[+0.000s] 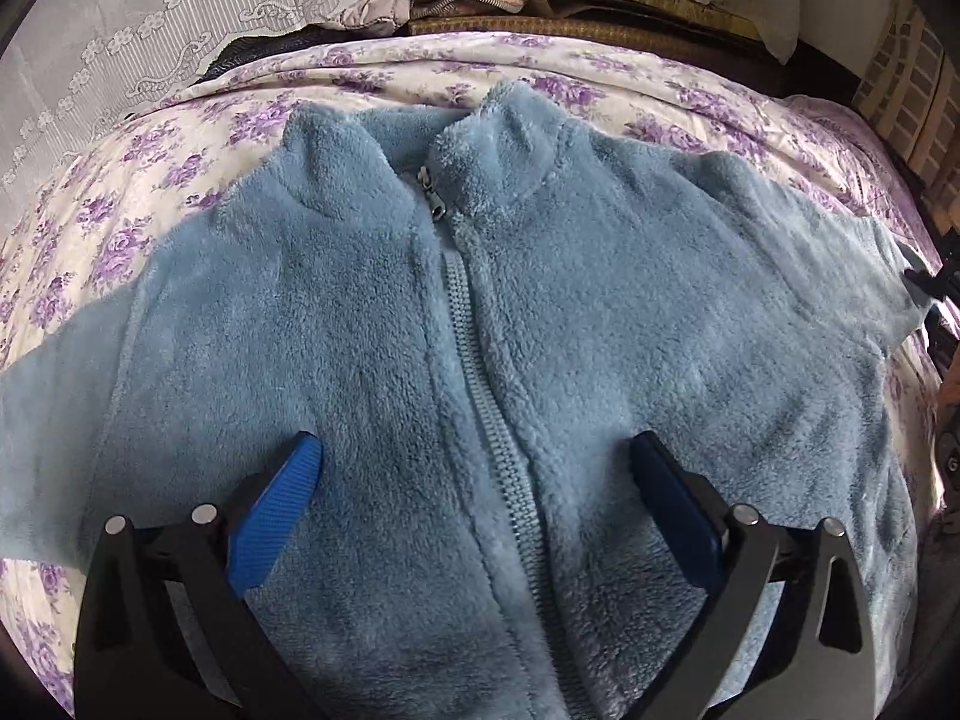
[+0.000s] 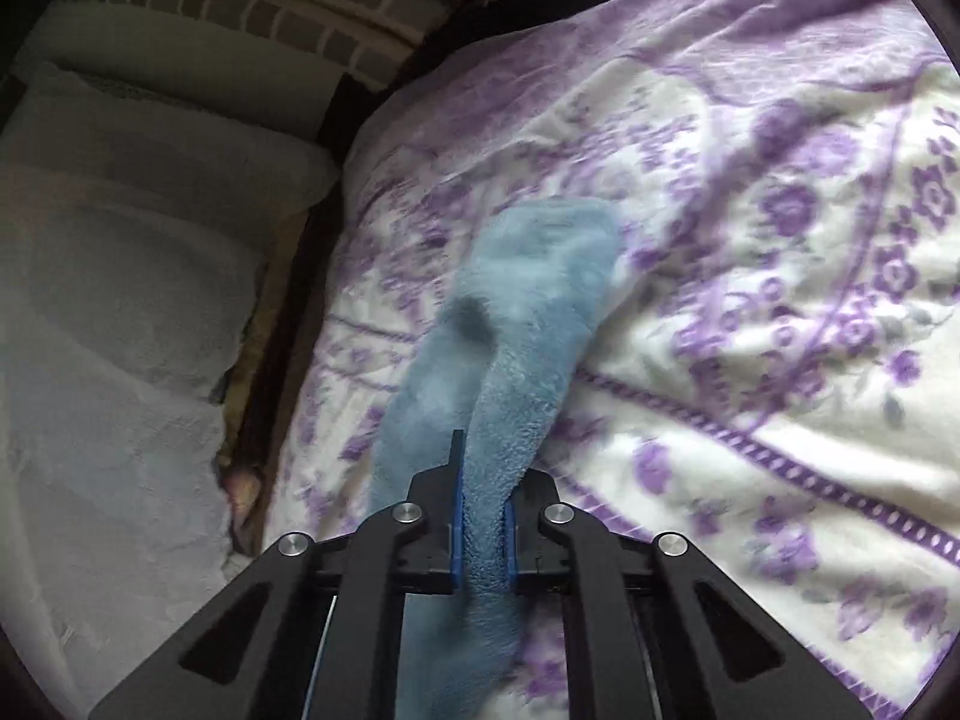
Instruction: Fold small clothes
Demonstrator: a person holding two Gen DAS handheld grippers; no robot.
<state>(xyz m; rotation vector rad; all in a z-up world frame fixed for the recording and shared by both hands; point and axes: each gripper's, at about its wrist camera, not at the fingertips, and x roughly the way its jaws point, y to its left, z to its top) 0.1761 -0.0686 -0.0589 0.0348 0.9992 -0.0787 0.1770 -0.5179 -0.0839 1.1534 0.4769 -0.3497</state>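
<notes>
A small blue fleece jacket (image 1: 372, 324) lies face up on the bed, zipped, its collar at the far side and zipper (image 1: 480, 372) running down the middle. My left gripper (image 1: 474, 456) is open and hovers just over the jacket's chest, one blue pad on each side of the zipper. My right gripper (image 2: 483, 504) is shut on a blue fleece sleeve (image 2: 516, 312), which hangs forward from the pads above the bedspread. In the left wrist view the right gripper (image 1: 927, 288) shows only as a dark shape at the jacket's right sleeve end.
The jacket rests on a white bedspread with purple flowers (image 1: 120, 222), also seen in the right wrist view (image 2: 780, 240). Lace-covered cushions (image 1: 120, 30) and stacked bedding stand behind. A grey padded seat (image 2: 120, 300) and a brick wall (image 2: 300, 12) lie beside the bed.
</notes>
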